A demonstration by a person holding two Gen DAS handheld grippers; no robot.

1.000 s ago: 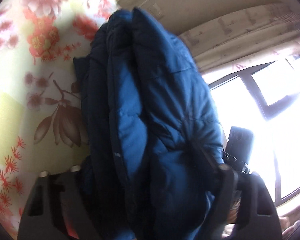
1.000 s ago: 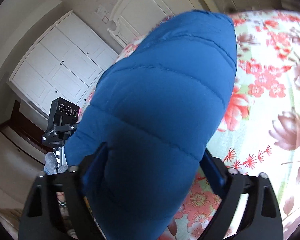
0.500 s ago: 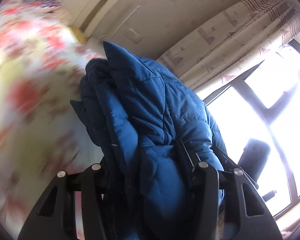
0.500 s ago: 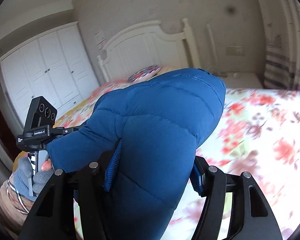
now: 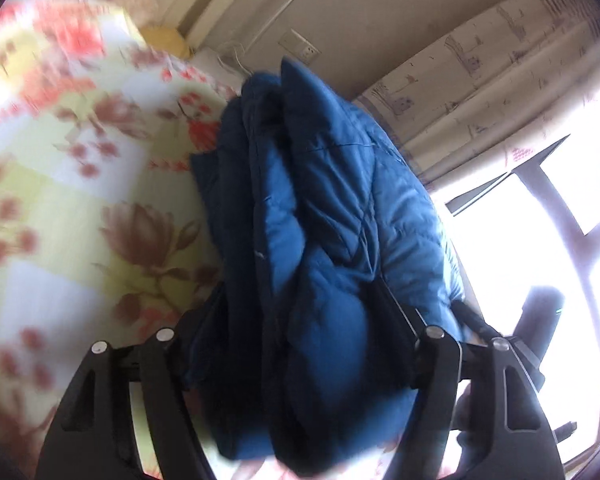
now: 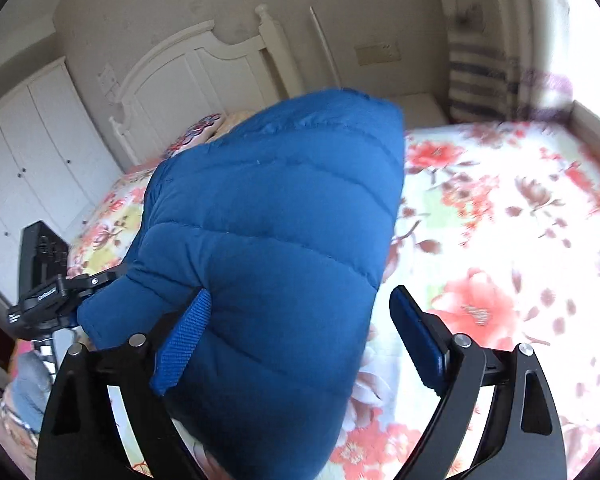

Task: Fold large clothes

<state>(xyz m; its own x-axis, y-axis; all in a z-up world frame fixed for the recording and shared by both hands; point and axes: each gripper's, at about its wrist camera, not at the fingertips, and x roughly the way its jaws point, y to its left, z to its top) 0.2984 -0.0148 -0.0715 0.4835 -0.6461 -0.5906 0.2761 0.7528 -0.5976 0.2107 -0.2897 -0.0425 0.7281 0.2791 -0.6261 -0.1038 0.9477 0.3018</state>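
- Two grippers are on the blue puffer jacket point(image 5: 320, 240), and we start with our left gripper point(image 5: 300, 344): its black fingers point(image 5: 396, 320) are clamped on a thick bunch of folded layers, which fill the whole gap between them.
- Our left gripper is tilted, so the bed leans to the left of its view and the window point(image 5: 540, 240) glares at the right; the bundle rises from the jaws toward the far wall.
- Our right gripper point(image 6: 300, 336) has its jaws spread: the left blue pad point(image 6: 184, 344) presses against the quilted side of the jacket point(image 6: 272, 248), while the right pad point(image 6: 416, 336) stands apart from the fabric with bedspread showing in the gap.
- In the right wrist view the jacket bulges up over the near edge of the bed, its rounded end pointing toward the far headboard point(image 6: 196, 68).
- At the left of that view we see the other handheld rig point(image 6: 48, 276) and a gloved hand point(image 6: 28, 380) low beneath it.
- Around them lies the floral bedspread point(image 6: 500, 240), blurred in both views, with a white wardrobe point(image 6: 32, 148) at far left and a patterned curtain point(image 5: 480, 72) beside the window.
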